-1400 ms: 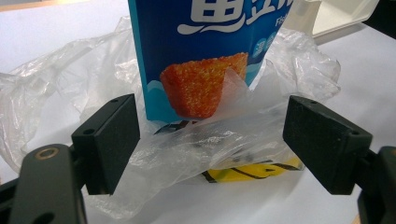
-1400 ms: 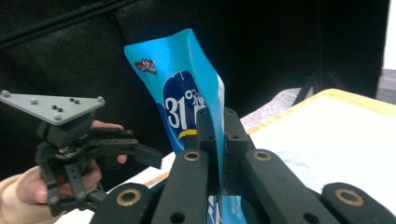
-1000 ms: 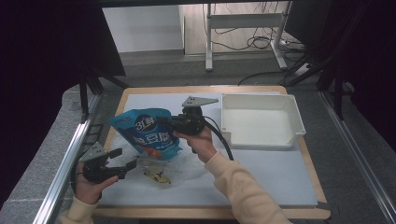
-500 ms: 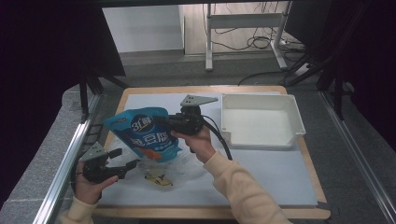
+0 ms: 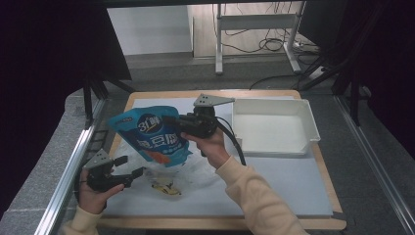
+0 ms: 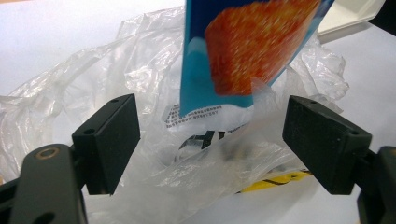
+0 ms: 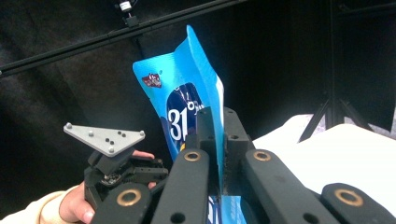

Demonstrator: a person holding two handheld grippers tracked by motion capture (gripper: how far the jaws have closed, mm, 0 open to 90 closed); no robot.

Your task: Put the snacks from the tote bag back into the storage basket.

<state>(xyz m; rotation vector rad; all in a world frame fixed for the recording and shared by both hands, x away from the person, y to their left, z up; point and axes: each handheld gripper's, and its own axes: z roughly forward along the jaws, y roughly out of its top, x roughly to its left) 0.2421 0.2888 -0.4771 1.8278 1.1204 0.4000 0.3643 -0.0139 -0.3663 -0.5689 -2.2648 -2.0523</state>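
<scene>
1. A blue snack bag point(image 5: 149, 137) bore a large white "31°" on a dark round badge, with big white characters beneath and an orange picture panel near its lower end – the finer print could not be read. A small red logo sat near the bag's top corner in the right gripper view.
2. The right claw point(image 5: 172, 121) was clamped on the bag's edge, its two black jaws pressed together with the blue film pinched between them; the bag point(image 7: 187, 100) hung in the air over the left half of the surface point(image 5: 274, 176), tilted, its lower end dipping toward a crumpled clear plastic bag point(image 5: 195, 169).
3. The left claw point(image 5: 129, 166) stood wide apart, holding nothing. Seen from its own camera, the jaws flanked the clear plastic bag point(image 6: 93, 88) without pressing it, and the blue bag's orange panel point(image 6: 252, 44) hung just above and between them.
4. A yellow wrapper point(image 5: 164, 188) lay on the surface by the plastic, with black print partly visible through the film.
5. A white tray point(image 5: 308, 122) sat at the right rear of the surface, well apart from the bag.
6. Against the view a second before, the blue bag had been lifted higher and leaned more toward the left – the left hand point(image 5: 90, 191) had kept its place.
</scene>
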